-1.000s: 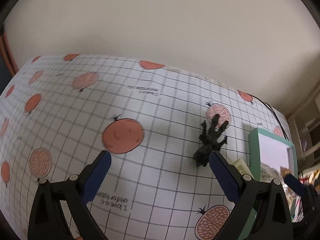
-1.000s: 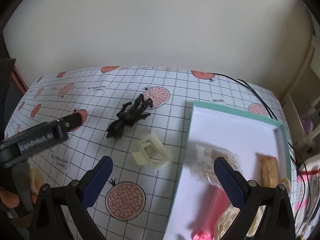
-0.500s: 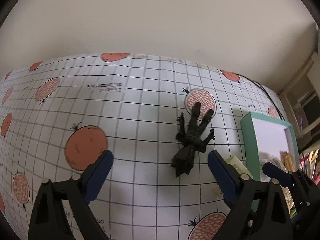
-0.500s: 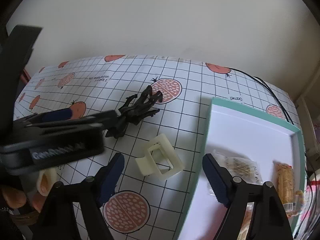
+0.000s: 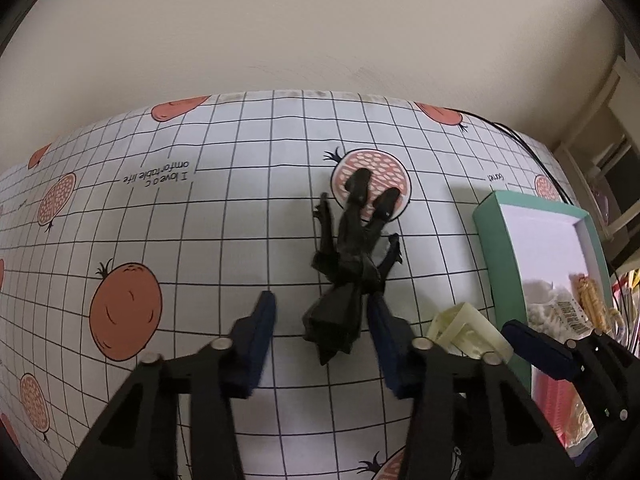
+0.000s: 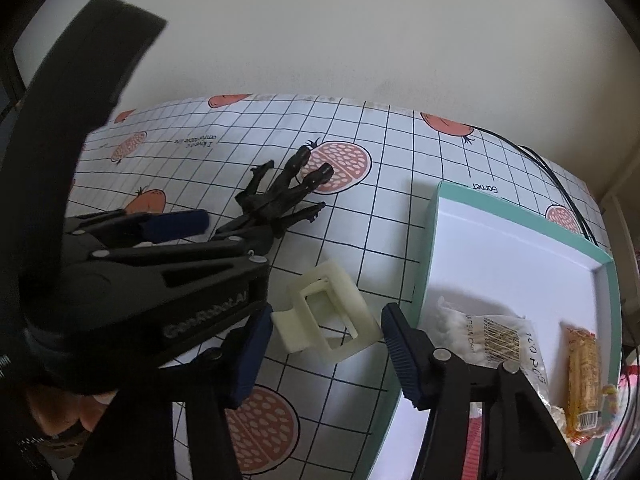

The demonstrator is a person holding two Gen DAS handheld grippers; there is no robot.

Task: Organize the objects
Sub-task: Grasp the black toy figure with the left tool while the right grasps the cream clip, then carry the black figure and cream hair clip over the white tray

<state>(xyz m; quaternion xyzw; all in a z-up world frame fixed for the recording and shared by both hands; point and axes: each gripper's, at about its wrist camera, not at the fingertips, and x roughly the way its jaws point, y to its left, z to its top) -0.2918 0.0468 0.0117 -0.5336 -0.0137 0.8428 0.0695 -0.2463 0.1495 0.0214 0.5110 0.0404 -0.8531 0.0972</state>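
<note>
L gripper [image 5: 322, 320] jaws closing w/ black hair clip [image 5: 352, 264] between; right pad at the clip's side, left pad still apart from it. R gripper [image 6: 326, 340] jaws closing round cream hair clip [image 6: 328, 316]; gaps show both sides, no grip yet. Both clips lie on the gridded, fruit-print tablecloth [image 5: 224, 240], black one nearer the wall. Left of them the cloth is open; teal-rimmed white tray [image 6: 520, 252] w/ crinkly snack packets sits just right of cream clip. Black clip is angular & clawed, cream one boxy & hollow
</note>
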